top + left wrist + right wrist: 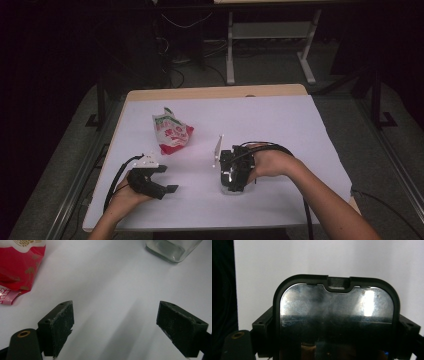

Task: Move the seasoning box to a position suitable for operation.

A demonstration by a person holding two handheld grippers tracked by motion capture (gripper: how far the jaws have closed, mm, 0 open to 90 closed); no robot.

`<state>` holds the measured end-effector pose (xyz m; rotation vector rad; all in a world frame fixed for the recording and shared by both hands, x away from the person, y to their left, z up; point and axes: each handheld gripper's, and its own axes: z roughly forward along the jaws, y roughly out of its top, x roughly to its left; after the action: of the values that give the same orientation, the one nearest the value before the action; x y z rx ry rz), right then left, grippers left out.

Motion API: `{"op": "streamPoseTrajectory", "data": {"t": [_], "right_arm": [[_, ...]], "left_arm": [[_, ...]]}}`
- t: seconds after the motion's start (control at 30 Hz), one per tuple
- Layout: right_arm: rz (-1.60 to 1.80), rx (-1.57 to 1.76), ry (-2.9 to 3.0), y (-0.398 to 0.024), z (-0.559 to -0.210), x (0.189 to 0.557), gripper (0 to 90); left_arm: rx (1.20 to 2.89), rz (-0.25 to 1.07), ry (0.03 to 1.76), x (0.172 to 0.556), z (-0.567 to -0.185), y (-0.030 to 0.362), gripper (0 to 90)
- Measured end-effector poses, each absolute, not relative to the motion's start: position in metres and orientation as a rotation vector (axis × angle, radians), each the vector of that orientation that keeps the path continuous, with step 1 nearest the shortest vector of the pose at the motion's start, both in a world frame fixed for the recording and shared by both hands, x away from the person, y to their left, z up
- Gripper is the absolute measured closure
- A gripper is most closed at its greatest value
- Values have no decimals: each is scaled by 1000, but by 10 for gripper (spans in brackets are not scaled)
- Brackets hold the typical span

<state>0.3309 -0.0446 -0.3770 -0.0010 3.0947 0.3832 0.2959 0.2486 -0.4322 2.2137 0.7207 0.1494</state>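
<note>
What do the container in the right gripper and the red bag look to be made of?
The container looks like clear glass: see-through walls with bright glints. Its lid seems a shiny, mirror-like metal panel in a matte black frame, probably plastic. The red bag looks like glossy printed plastic film, crinkled with a sealed edge.

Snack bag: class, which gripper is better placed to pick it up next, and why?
Left. The left gripper stands open and empty, with the snack bag just ahead of its jaws; the right gripper is clamped on the lidded jar.

High view overhead facing forward-down, two gripper views close along their jaws, sharing the white table point(280, 120).
</note>
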Motion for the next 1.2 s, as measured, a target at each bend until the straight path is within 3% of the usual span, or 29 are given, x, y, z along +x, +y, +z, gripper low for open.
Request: {"op": "streamPoseTrajectory", "data": {"t": [0.6, 0.97, 1.2], "right_arm": [[496, 58, 3080, -57, -373, 332, 95], [755, 199, 3005, -106, -354, 326, 35], [877, 317, 2949, -142, -359, 323, 53]], "left_arm": [[2197, 110, 719, 294, -431, 246, 143], [2199, 114, 715, 294, -432, 244, 142], [2187, 135, 720, 294, -429, 245, 141]]}}
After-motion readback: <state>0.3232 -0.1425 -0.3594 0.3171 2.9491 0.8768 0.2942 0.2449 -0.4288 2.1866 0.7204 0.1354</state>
